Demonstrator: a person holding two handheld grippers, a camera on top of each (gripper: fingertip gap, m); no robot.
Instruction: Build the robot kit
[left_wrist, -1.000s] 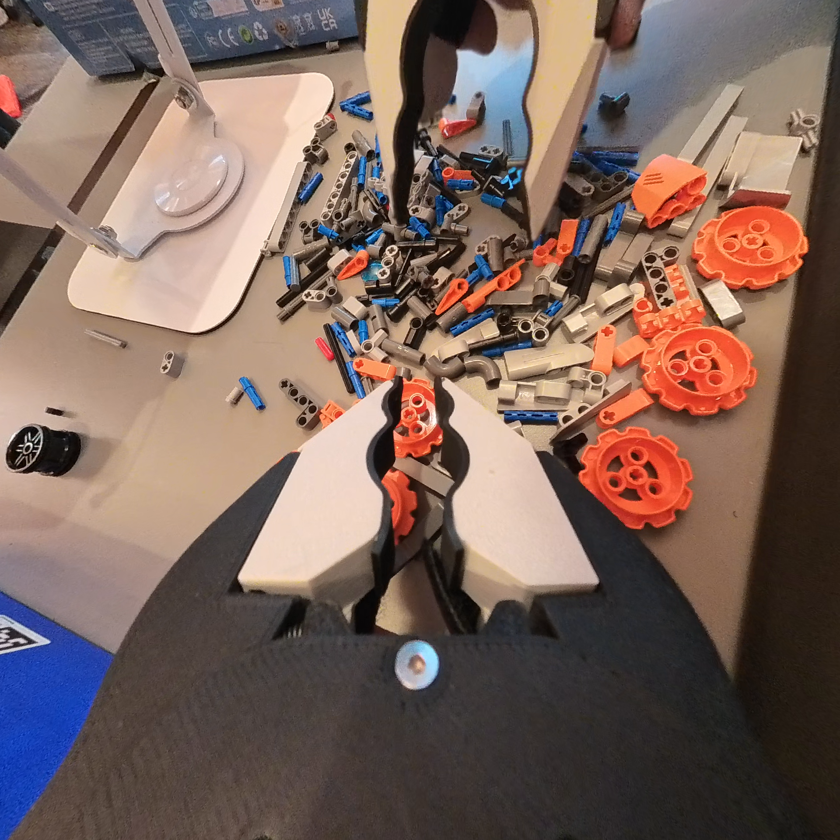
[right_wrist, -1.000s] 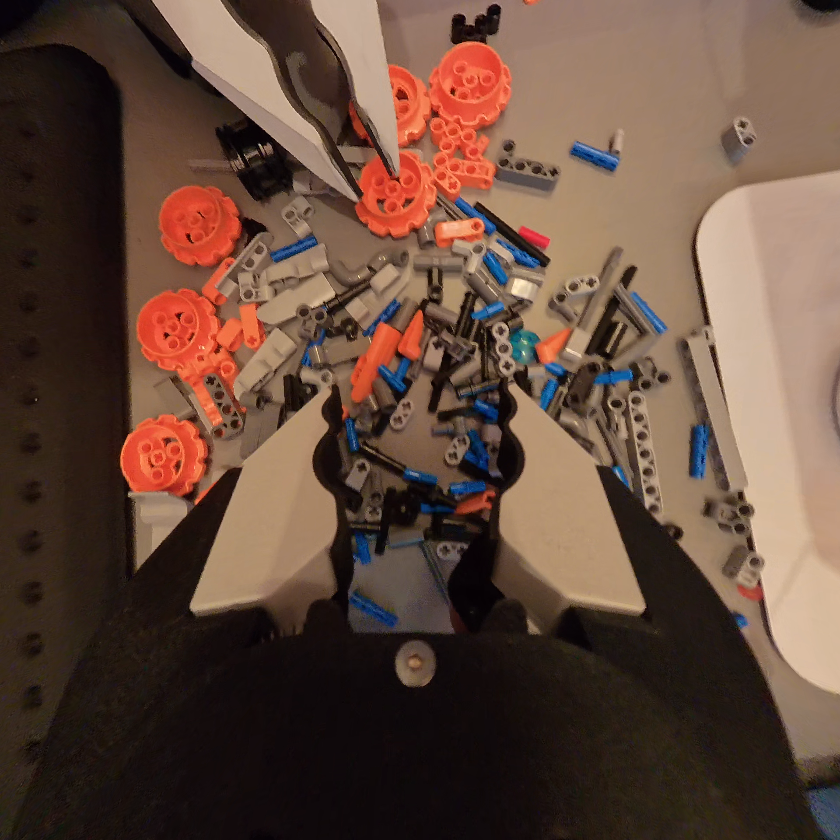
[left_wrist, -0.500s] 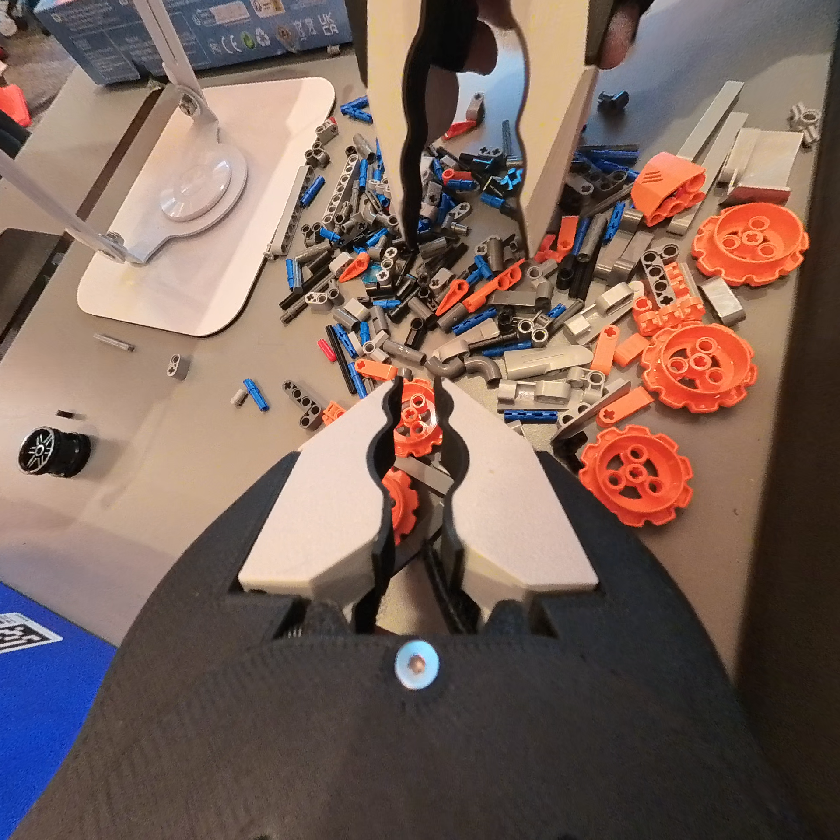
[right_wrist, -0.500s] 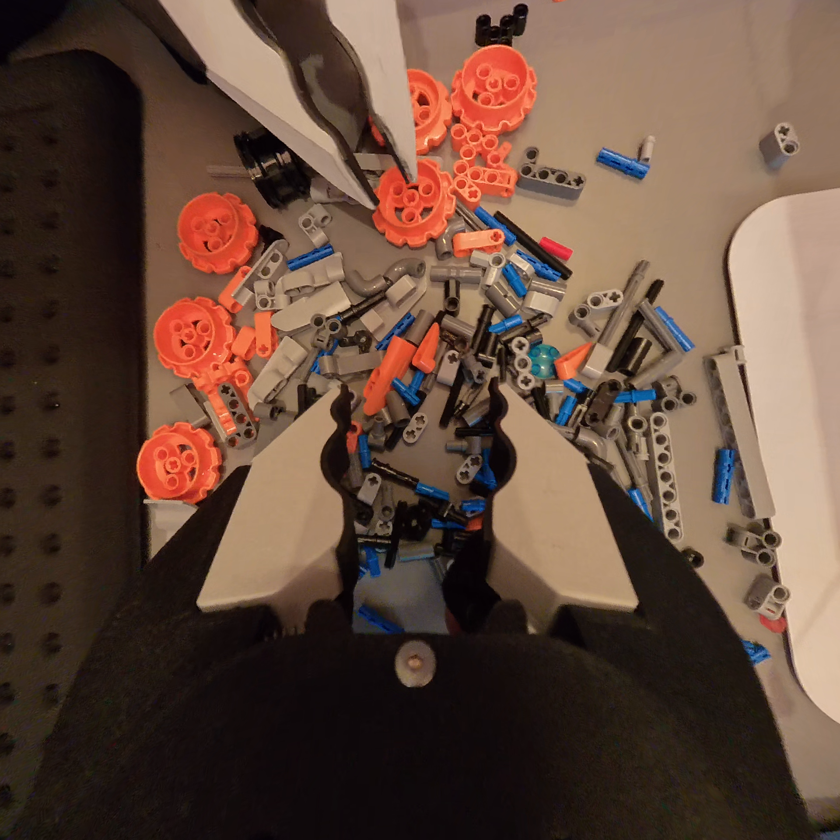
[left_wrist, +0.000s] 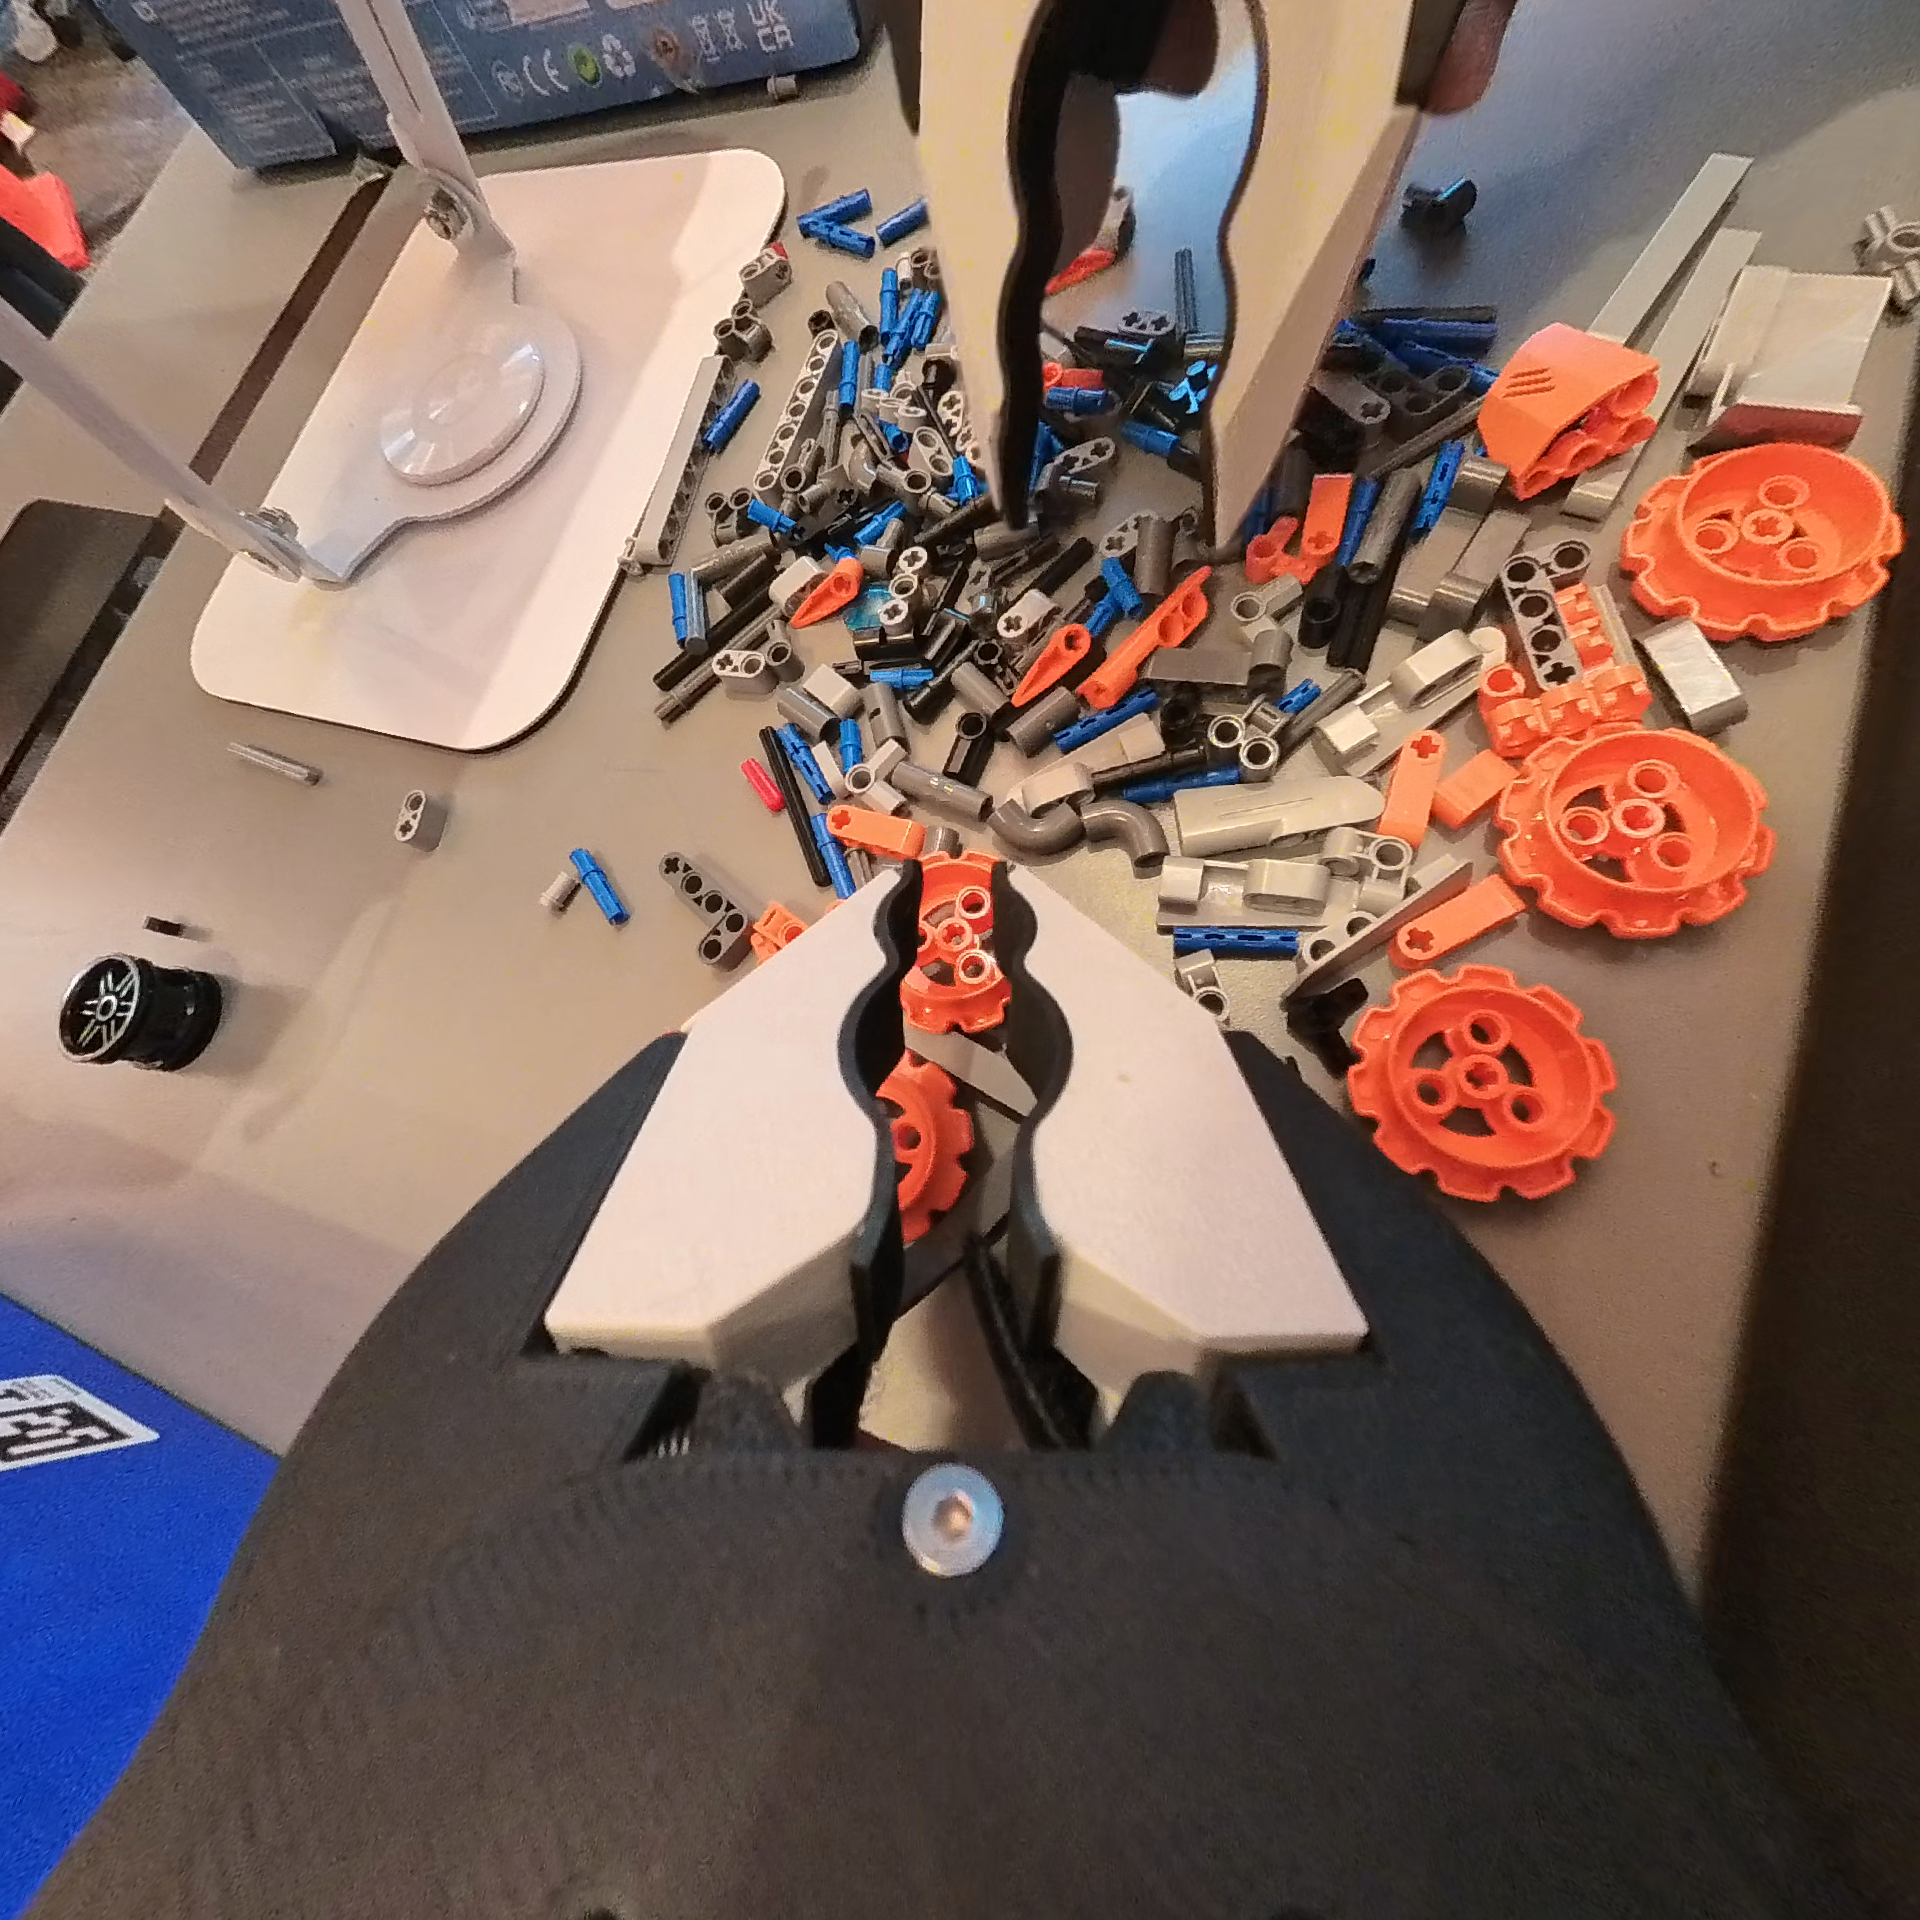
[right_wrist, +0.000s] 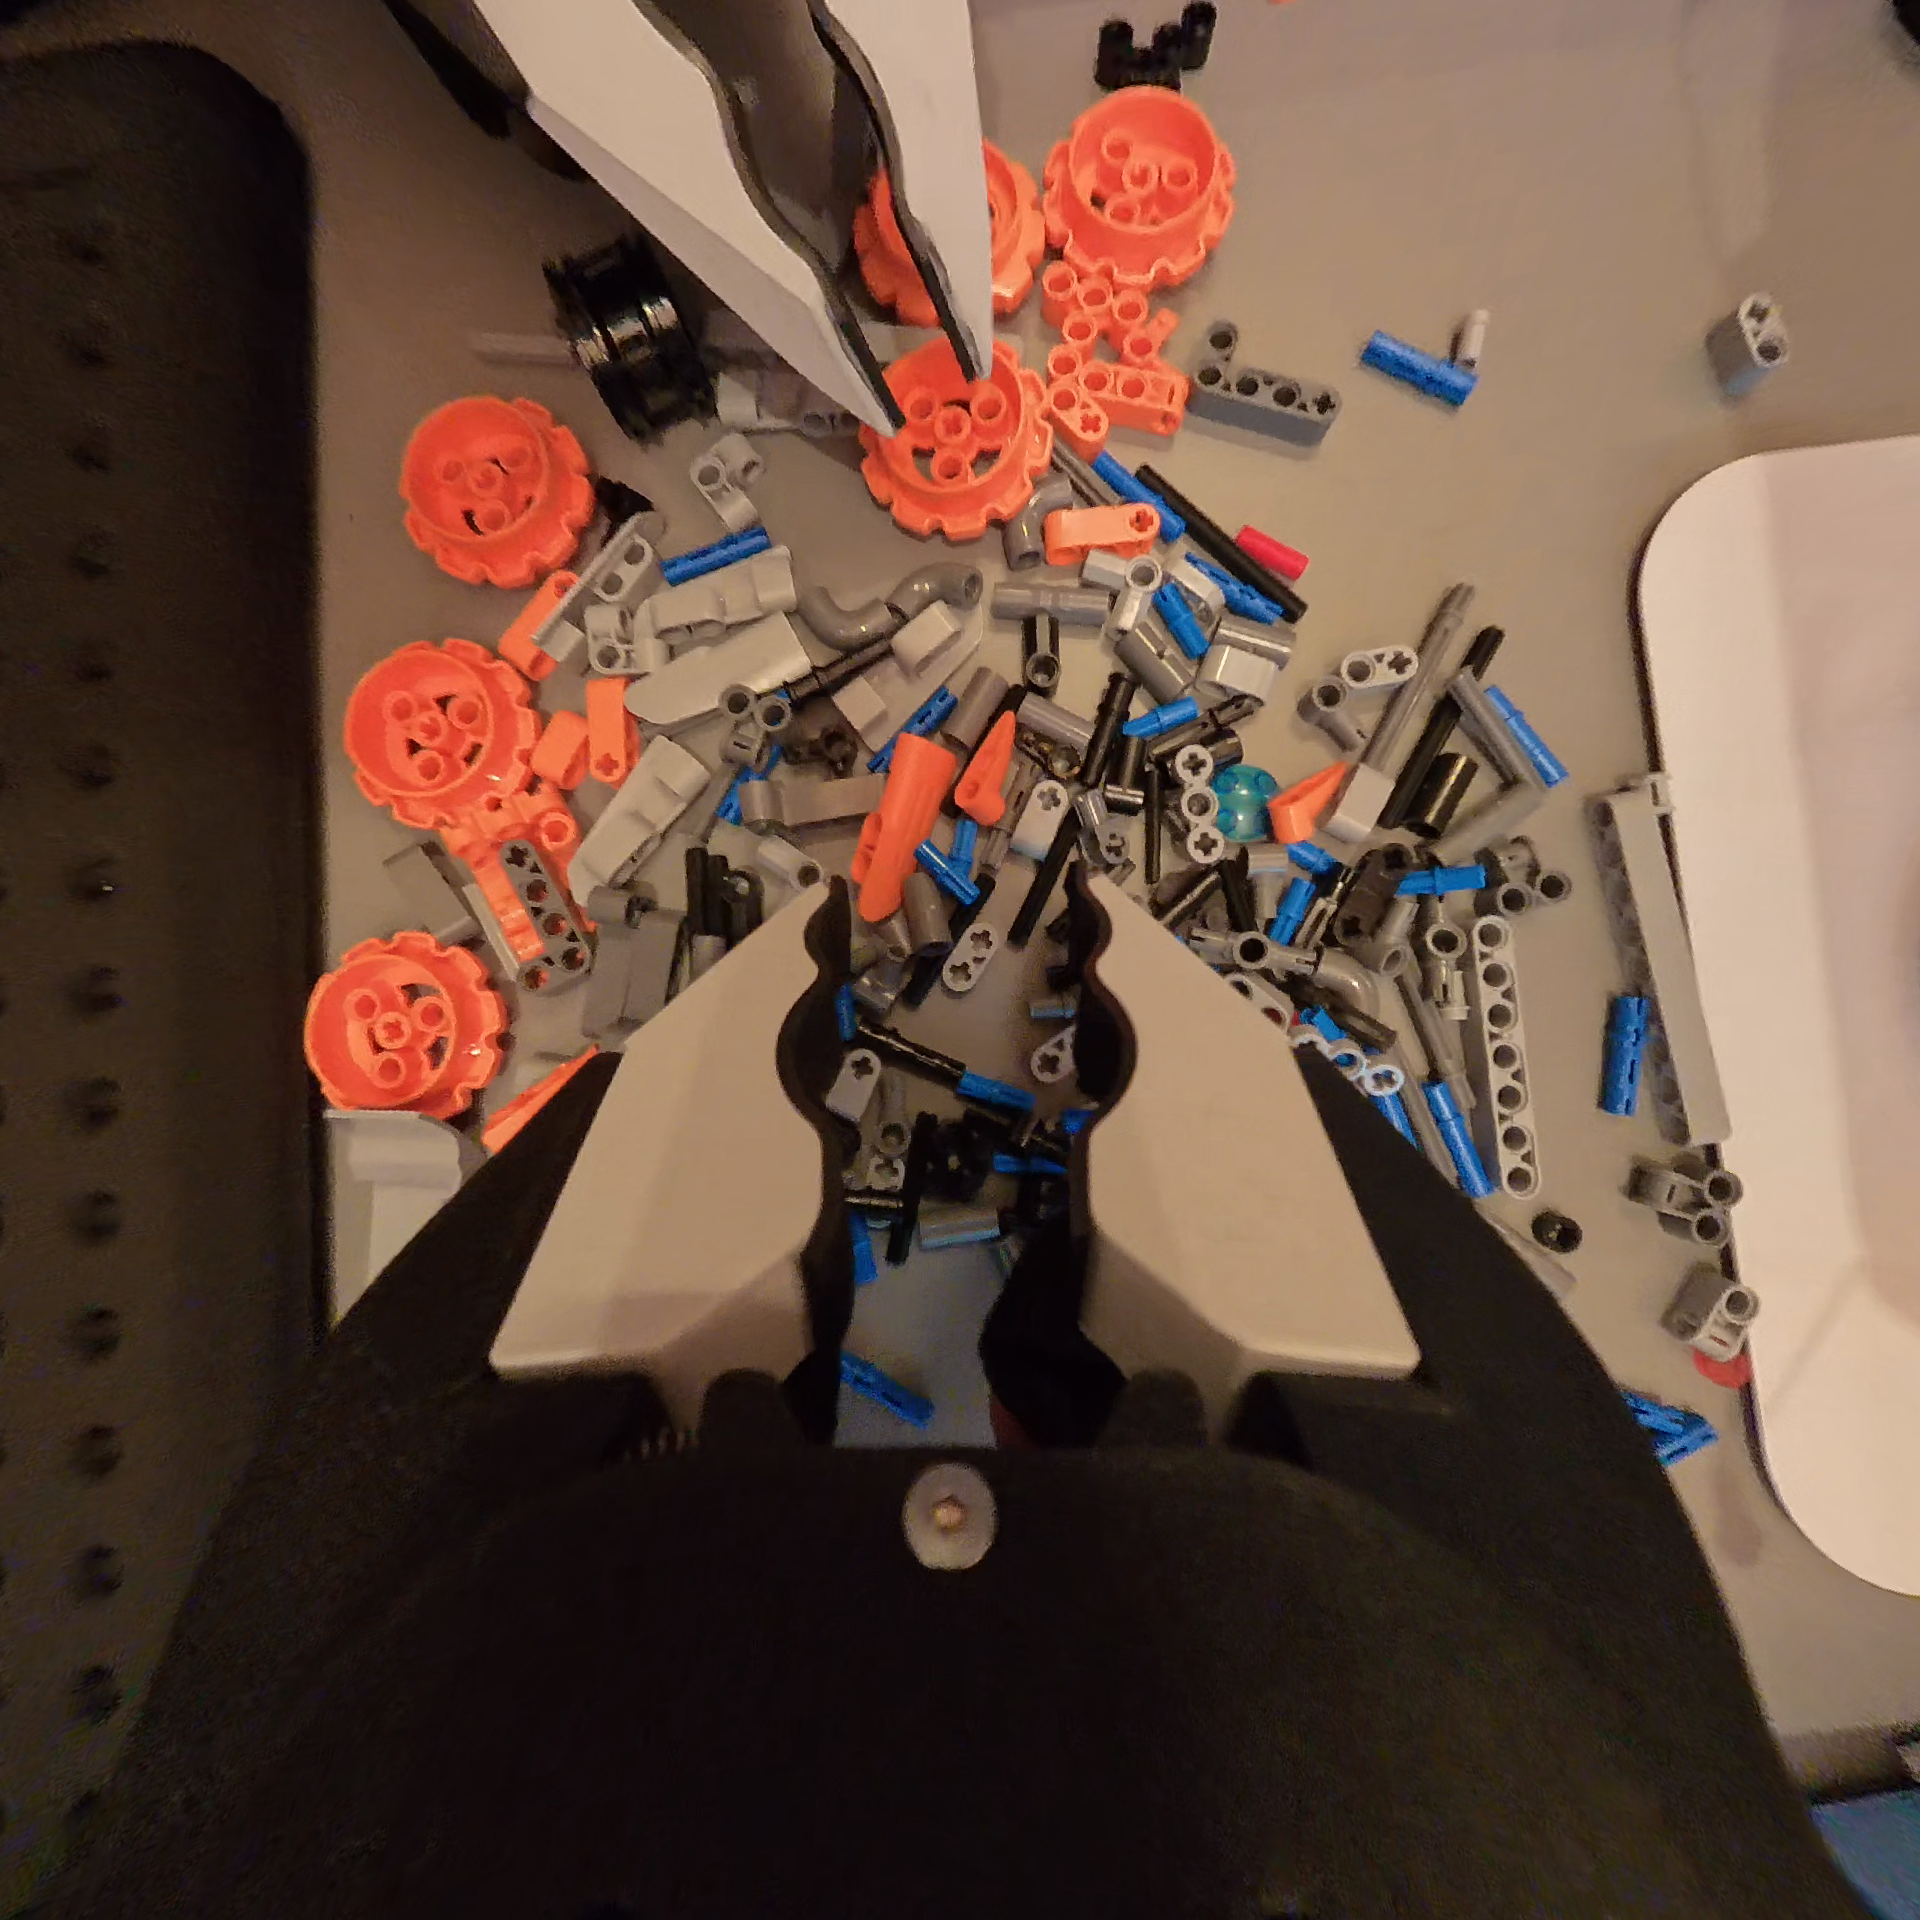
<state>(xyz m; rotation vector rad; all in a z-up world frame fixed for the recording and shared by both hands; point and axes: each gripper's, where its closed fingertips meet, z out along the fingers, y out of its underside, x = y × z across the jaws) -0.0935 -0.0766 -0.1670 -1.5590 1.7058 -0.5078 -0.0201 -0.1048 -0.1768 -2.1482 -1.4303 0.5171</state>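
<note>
**Now: left gripper on wheel, right gripper in pile**

Left gripper is sitting low over an orange wheel near the middle of the tabletop. Its fingers are drawn close. In the right wrist view, one tip is resting outside the rim and the other inside the dish, so they appear to be pinching the rim wall. The wheel is lying flat, dish up, at the near end of the pile.

Right gripper is standing in the pile with fingers well apart, gripping nothing. Small pins and beams are lying loose between its tips.

Handling, my judgement: the wheel is looking light, stiff, glossy plastic, so it is likely slippery. The notched rim wall is offering the best hold, and the hub holes are a second option.

Surface: the tabletop is looking flat, grey and smooth. More wheels are lining its right edge. A white stand base is occupying the far left corner, and a box is sitting at the far edge. A black hub is lying alone near the left edge. Room around the wheel is looking tight.
</note>
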